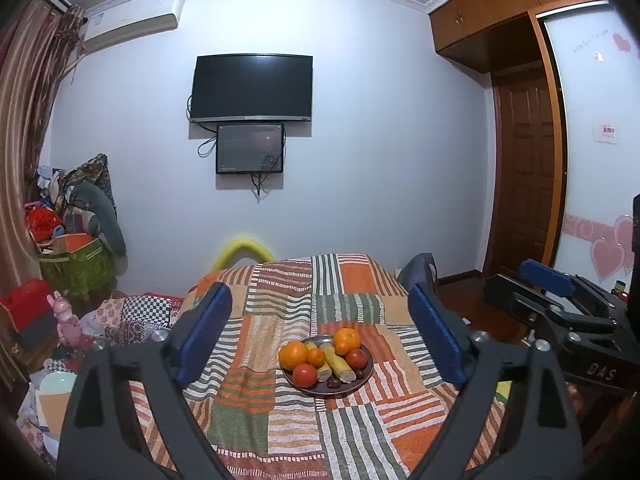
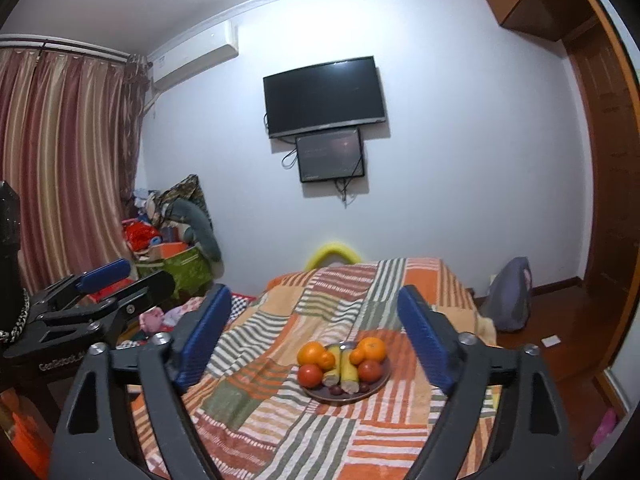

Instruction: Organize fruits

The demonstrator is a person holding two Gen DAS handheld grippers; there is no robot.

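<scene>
A metal plate [image 1: 320, 393] [image 2: 320, 397] rests on the patchwork bedspread [image 1: 280, 420], a little ahead of both grippers. It carries two oranges [image 1: 293, 355] [image 2: 372, 348], a smaller orange [image 1: 316, 357], two red round fruits [image 1: 305, 374] [image 2: 309, 375], two pale yellow sticks [image 1: 336, 362] [image 2: 346, 372] and small dark fruits [image 1: 333, 383]. My left gripper [image 1: 319, 292] stands open above the bed with nothing between its blue pads [image 1: 204, 332]. My right gripper [image 2: 313, 292] is open too and holds nothing. Each shows in the other's view, the right gripper [image 1: 520, 284] at the right edge and the left gripper [image 2: 132, 276] at the left edge.
A television [image 1: 251, 88] hangs on the far wall. Bags, boxes and toys [image 1: 72, 240] pile up left of the bed under a striped curtain [image 2: 60, 160]. A wooden door [image 1: 524, 168] and wardrobe stand to the right, with a grey bag [image 2: 512, 296] on the floor.
</scene>
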